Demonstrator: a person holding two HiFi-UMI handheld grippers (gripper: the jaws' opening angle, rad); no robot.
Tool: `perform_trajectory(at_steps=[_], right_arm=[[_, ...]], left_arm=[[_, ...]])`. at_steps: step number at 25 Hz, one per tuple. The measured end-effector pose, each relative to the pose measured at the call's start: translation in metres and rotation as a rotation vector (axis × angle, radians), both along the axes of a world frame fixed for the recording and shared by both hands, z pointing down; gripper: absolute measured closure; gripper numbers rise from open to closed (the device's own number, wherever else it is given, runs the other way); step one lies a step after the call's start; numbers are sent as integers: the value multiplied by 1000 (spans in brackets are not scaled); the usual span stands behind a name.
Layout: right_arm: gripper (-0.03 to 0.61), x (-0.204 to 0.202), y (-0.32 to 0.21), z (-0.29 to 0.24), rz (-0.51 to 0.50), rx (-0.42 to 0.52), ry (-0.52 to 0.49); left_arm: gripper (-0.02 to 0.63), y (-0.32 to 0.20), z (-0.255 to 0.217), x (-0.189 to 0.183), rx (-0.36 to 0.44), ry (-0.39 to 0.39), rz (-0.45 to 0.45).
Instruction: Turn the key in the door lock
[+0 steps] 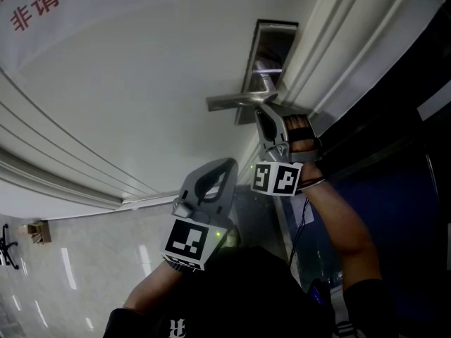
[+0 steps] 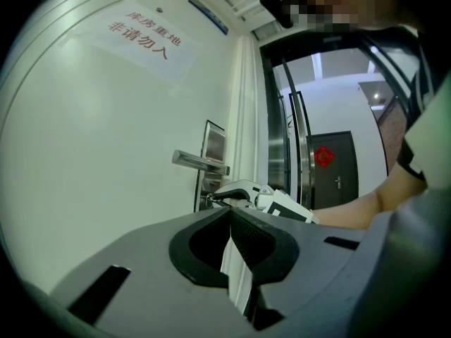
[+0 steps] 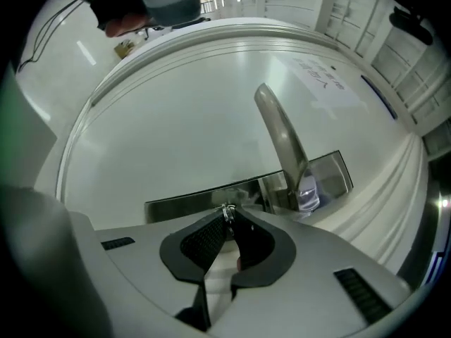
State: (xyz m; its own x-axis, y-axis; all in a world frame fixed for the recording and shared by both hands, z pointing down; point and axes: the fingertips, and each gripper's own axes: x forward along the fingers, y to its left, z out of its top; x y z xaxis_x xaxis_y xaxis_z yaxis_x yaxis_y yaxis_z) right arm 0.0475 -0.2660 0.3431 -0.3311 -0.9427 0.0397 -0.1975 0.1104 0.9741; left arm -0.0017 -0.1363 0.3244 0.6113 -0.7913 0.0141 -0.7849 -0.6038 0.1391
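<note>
The key [image 3: 227,211] sits below the handle [image 2: 201,163], apparently in the lock plate [image 3: 184,204].

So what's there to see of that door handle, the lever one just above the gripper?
The door handle is a plain, slim lever of brushed silvery metal, and it lies level in the left gripper view. It springs from a tall rectangular metal plate near the edge of the white door. Nothing grips it. The right gripper sits just below it at the lock, jaws shut on a small key. Whether that gripper brushes the lever's underside cannot be told.
</note>
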Motion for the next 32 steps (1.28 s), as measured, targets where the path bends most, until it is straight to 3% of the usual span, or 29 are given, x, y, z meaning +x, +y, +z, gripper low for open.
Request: perform_trajectory(at_steps=[5, 12, 17, 25, 29, 32], right_arm=[[549, 1, -1, -3, 21, -84, -237], [555, 6, -4, -7, 23, -274, -714], [554, 13, -7, -5, 6, -464, -1161], [554, 22, -10, -1, -79, -855, -2051], [555, 26, -10, 8, -97, -996, -2386], [555, 26, -11, 10, -147, -1078, -2539]], left_arm=[[606, 1, 0, 2, 2, -5, 3], [606, 2, 0, 2, 0, -14, 2], [606, 2, 0, 2, -3, -16, 2], [606, 3, -2, 4, 5, -17, 10], [606, 4, -2, 4, 3, -17, 11], [606, 4, -1, 3, 1, -17, 9]])
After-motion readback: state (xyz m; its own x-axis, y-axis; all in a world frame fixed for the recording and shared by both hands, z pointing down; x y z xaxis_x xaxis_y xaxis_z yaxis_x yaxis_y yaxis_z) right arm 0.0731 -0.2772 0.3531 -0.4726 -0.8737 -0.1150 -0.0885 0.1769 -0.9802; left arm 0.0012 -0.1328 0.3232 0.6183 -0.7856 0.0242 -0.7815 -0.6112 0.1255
